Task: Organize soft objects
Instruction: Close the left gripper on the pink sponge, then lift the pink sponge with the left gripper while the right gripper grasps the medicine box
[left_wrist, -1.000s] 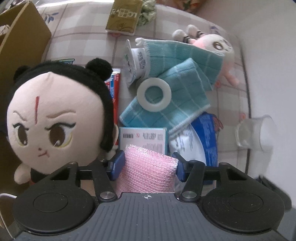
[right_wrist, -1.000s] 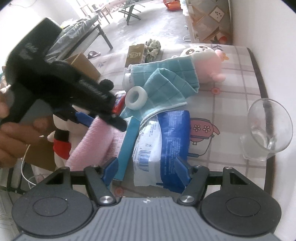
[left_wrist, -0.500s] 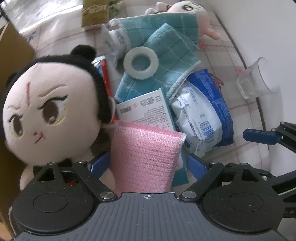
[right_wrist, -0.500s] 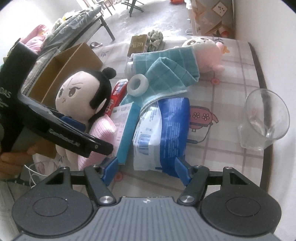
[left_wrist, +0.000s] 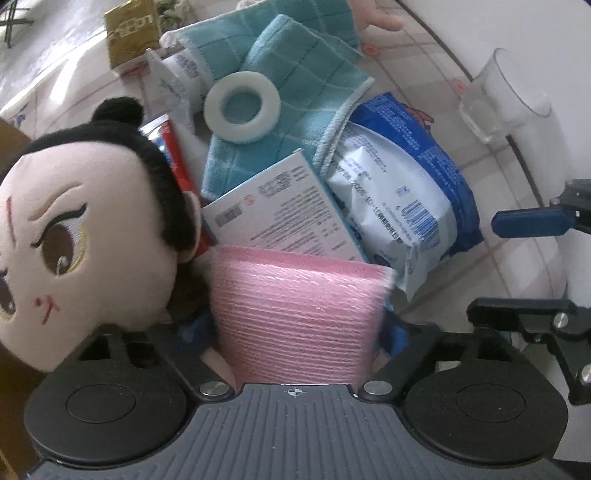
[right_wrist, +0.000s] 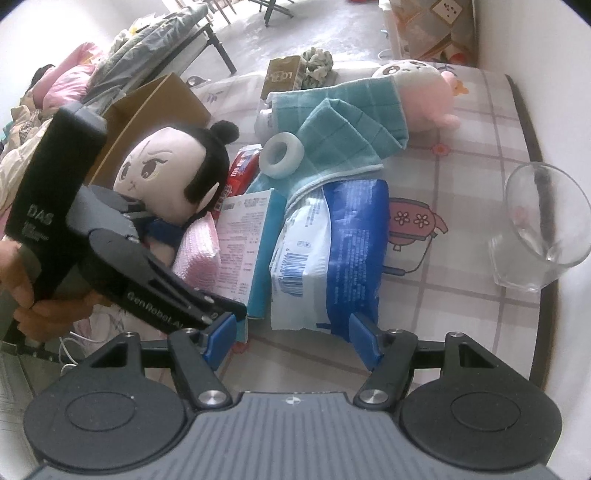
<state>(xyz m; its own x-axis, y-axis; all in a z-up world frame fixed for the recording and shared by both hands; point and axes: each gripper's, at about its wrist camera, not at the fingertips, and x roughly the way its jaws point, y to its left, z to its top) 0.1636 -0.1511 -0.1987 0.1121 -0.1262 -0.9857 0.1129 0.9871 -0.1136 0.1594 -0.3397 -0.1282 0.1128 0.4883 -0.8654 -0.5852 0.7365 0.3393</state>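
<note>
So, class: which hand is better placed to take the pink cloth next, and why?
Left. Its tongs already straddle the pink cloth, jaws closing. The right tongs hang open and empty before the blue wipes pack.

1. Pink cloth: knitted, ribbed, matt.
2. Doll: soft matt plush.
3. Teal towel: fuzzy cloth.
4. Blue wipes pack: glossy crinkled plastic.
5. Far-right cup: clear, smooth.

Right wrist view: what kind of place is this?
Likely a lived-in home room, not a lab: a table under a checked cartoon tablecloth, a folding bed frame with heaped bedding behind it, a wall socket.
</note>
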